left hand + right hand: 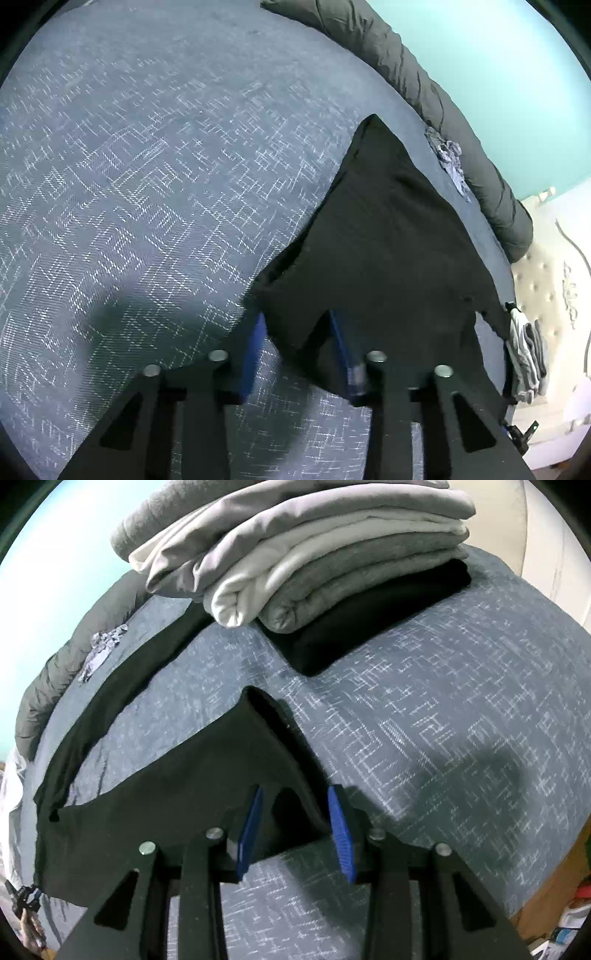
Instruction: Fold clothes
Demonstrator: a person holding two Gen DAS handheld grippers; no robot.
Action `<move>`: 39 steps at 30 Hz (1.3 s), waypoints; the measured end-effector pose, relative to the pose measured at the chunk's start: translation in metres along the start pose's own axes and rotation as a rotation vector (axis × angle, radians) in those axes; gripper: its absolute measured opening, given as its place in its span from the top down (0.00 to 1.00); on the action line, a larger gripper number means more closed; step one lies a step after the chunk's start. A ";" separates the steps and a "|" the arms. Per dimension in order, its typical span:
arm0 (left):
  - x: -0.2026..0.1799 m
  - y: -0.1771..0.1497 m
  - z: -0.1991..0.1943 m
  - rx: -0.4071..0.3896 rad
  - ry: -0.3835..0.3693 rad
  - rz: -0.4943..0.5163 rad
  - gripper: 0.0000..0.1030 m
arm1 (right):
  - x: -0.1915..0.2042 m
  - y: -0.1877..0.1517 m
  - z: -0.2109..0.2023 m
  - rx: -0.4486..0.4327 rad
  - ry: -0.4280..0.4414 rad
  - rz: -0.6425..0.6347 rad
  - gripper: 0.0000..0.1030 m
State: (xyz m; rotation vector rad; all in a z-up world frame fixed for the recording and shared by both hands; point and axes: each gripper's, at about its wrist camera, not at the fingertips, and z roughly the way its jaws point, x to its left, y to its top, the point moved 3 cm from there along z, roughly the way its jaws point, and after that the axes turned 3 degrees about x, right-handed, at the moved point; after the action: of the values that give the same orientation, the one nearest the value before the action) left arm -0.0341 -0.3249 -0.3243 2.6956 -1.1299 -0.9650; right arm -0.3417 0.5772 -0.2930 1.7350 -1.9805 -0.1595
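Observation:
A black garment lies spread on the blue patterned bedsheet. My left gripper stands over its near corner. The blue pads are apart, the cloth edge lies between them and drapes over the right one, and bare sheet shows in the gap. In the right wrist view the same black garment rises in a fold between the pads of my right gripper. That gripper's jaws also stand apart, not pressing the cloth. A long black strip of the garment runs off to the far left.
A stack of folded grey, white and black clothes sits at the far side of the bed. A rolled dark grey duvet lines the turquoise wall, with a small crumpled patterned cloth beside it. A grey-and-white item hangs at the bed's edge.

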 end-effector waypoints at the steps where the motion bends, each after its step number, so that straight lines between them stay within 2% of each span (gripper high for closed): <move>1: -0.001 0.000 0.000 0.000 0.001 0.004 0.69 | 0.000 -0.001 -0.001 -0.002 0.003 0.003 0.64; 6: -0.003 0.000 -0.004 -0.010 0.000 0.013 0.78 | 0.005 -0.009 -0.005 -0.002 0.008 -0.008 0.64; 14: -0.004 0.001 -0.011 -0.021 -0.002 0.023 0.82 | 0.002 -0.014 -0.014 -0.031 -0.052 -0.007 0.64; 20: -0.004 0.000 -0.015 -0.018 0.011 0.023 0.81 | 0.002 -0.024 -0.020 -0.011 -0.023 0.016 0.64; 24: -0.005 -0.002 -0.016 -0.011 0.019 0.022 0.81 | 0.011 -0.031 -0.011 0.029 0.068 0.032 0.64; 26: -0.005 -0.005 -0.018 -0.004 0.018 0.020 0.81 | 0.018 -0.033 -0.003 0.048 0.082 0.020 0.64; 28: -0.004 -0.009 -0.021 0.000 0.014 0.020 0.79 | 0.024 -0.034 0.003 0.056 0.081 0.002 0.64; 30: -0.005 -0.014 -0.023 0.015 0.004 0.024 0.62 | 0.027 -0.035 0.010 0.060 0.084 0.010 0.64; 32: -0.007 -0.019 -0.023 0.026 -0.010 0.030 0.52 | 0.028 -0.035 0.015 0.062 0.086 0.020 0.64; 39: -0.006 -0.021 -0.008 0.046 -0.038 0.002 0.52 | 0.027 -0.033 0.017 0.058 0.093 0.035 0.64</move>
State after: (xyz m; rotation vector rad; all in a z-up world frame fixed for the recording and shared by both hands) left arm -0.0195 -0.3071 -0.3213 2.7222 -1.1756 -1.0064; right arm -0.3211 0.5419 -0.3132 1.7101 -1.9645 -0.0085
